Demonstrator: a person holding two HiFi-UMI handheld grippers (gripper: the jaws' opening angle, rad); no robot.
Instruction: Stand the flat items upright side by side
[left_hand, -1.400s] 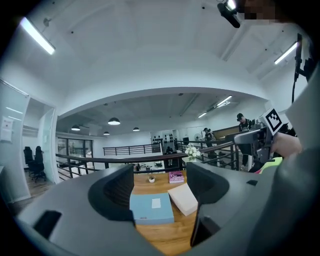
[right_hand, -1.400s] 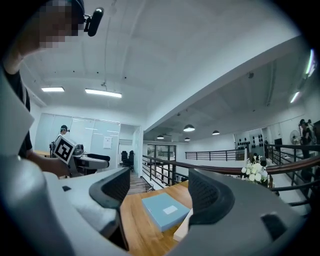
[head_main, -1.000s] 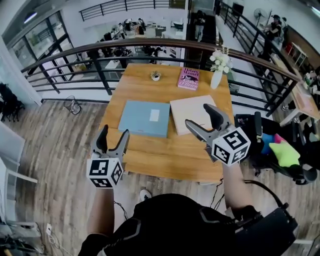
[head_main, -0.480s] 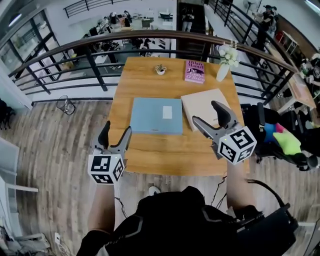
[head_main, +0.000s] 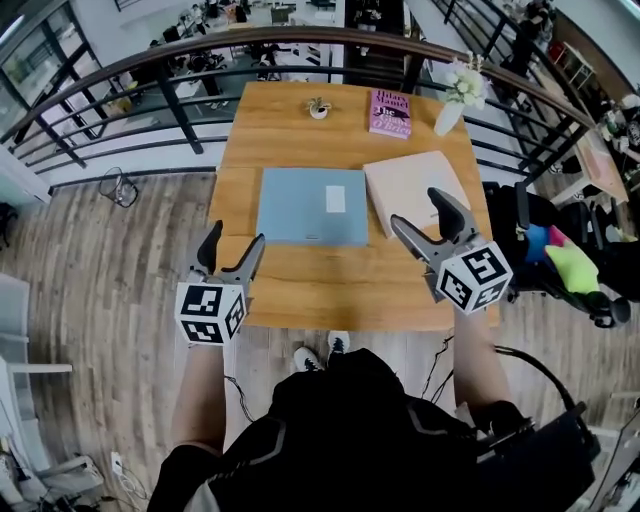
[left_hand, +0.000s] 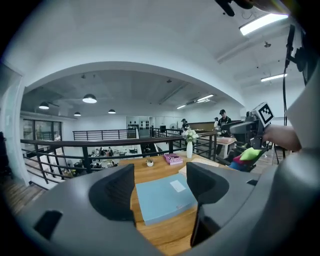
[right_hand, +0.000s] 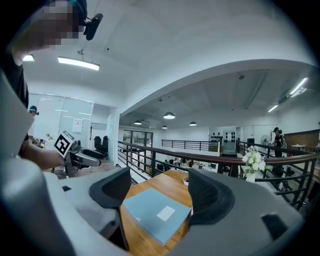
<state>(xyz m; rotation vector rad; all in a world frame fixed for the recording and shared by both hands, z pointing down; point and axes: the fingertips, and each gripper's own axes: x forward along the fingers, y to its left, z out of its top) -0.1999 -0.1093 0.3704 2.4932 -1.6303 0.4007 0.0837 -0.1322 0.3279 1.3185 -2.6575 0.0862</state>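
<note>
A vase of white flowers (head_main: 449, 112); a small potted plant (head_main: 318, 108), well apart.

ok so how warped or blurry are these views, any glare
Head view: sharp and evenly lit, though the wide lens bows the railing. Left gripper view: heavy fisheye, dark corners, ceiling light blown out. Right gripper view: same fisheye, but the blue book reads clearly.
</note>
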